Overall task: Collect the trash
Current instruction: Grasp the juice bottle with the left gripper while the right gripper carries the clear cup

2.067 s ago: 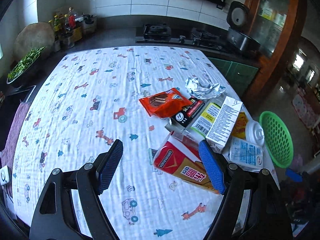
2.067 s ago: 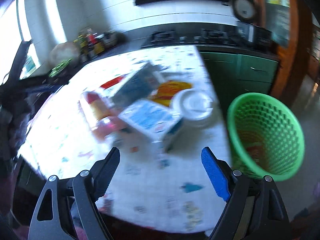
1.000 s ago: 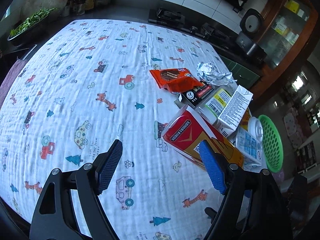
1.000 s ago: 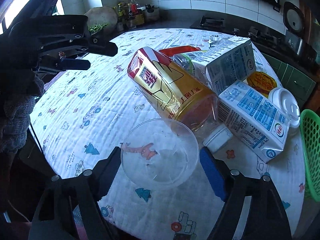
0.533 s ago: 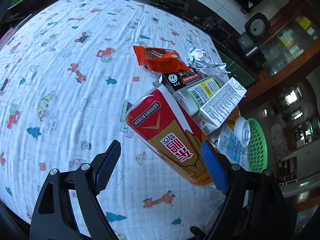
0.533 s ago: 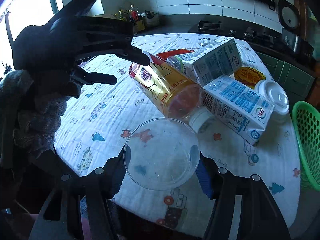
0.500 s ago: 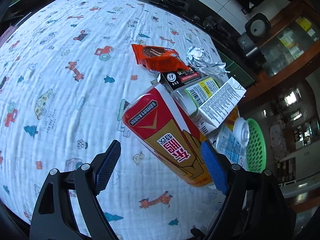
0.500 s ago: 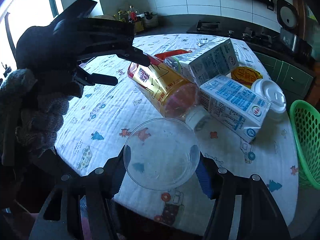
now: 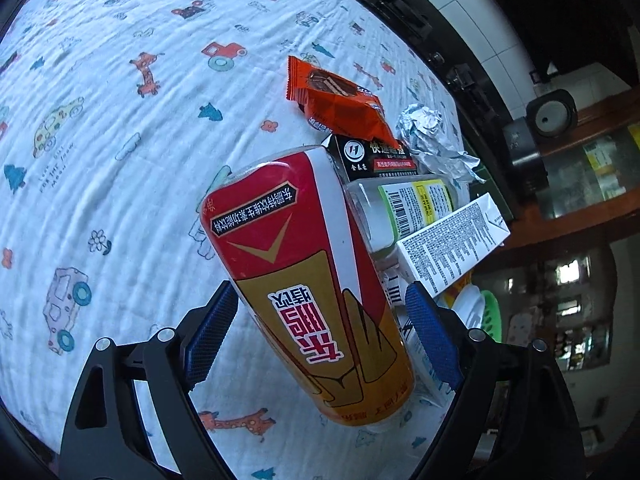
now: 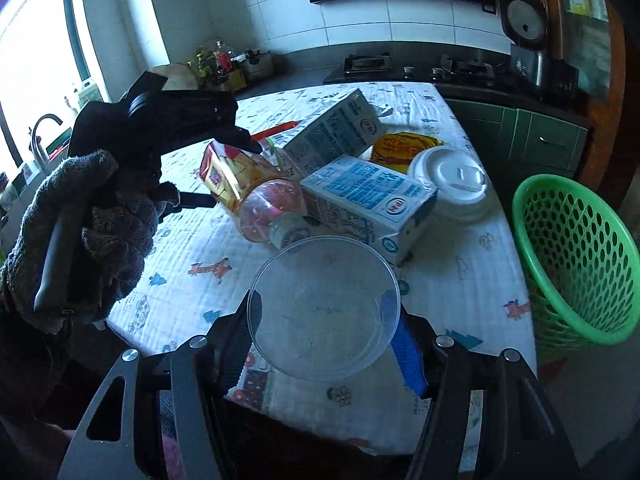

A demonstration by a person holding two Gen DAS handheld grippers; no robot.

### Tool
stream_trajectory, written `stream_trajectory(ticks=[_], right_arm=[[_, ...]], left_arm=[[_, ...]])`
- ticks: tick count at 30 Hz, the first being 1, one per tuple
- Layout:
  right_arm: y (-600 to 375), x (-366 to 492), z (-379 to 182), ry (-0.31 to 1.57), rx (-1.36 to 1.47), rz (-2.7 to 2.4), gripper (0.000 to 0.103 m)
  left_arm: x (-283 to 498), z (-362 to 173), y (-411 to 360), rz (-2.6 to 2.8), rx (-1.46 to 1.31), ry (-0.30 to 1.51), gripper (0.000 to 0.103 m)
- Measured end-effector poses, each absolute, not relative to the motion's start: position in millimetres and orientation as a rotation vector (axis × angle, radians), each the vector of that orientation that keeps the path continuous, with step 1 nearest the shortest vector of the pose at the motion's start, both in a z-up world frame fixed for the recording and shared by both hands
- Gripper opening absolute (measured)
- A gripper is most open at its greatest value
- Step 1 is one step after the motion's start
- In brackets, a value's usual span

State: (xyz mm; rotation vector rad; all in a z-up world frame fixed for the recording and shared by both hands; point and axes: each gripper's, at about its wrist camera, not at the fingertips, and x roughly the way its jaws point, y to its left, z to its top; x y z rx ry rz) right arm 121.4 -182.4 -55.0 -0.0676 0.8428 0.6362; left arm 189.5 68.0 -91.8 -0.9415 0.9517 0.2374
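A red and gold drink bottle (image 9: 304, 264) lies on the printed tablecloth (image 9: 120, 128). My left gripper (image 9: 320, 300) straddles it with jaws opening; the blue pads (image 9: 208, 336) stand off its sides. In the right wrist view the same bottle (image 10: 248, 184) lies under the left gripper (image 10: 224, 132), which a gloved hand (image 10: 80, 232) holds. My right gripper (image 10: 322, 312) is shut on a clear plastic cup (image 10: 316, 280), held above the table's near edge. A green mesh basket (image 10: 576, 256) stands off the table's right side.
Around the bottle lie an orange snack wrapper (image 9: 340, 104), crumpled foil (image 9: 428, 136), a black packet (image 9: 376, 156), a clear bottle (image 9: 404, 208), a grey carton (image 10: 332, 128), a blue milk carton (image 10: 368, 200) and a white lidded cup (image 10: 452, 180). A stove counter runs behind.
My left gripper sank and rolled over the red bottle, which now lies between its jaws. My right gripper closed on the clear cup and carried it toward the table edge.
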Motion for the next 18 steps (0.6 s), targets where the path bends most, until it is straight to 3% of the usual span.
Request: stream_trajectory(ticks=[6,9,18], right_arm=[[-192.2,127.1,-61.6,0.856,-0.05,0.62,0.06],[-194.9,128.2,-63.1,0.859,-0.041,0.612,0.06],[-201.3,130.3,-54.6,0.837,-0.025,0.587,0.06]], left_arm=[[196.3,-103.8,67.8,0.233,-1.036,0.943,0.082],[195.8,-104.3,70.0,0.233,-1.023,0.933,0.072],[176.0,-77.8,83.7,0.175,-0.94,0.862,0.07]])
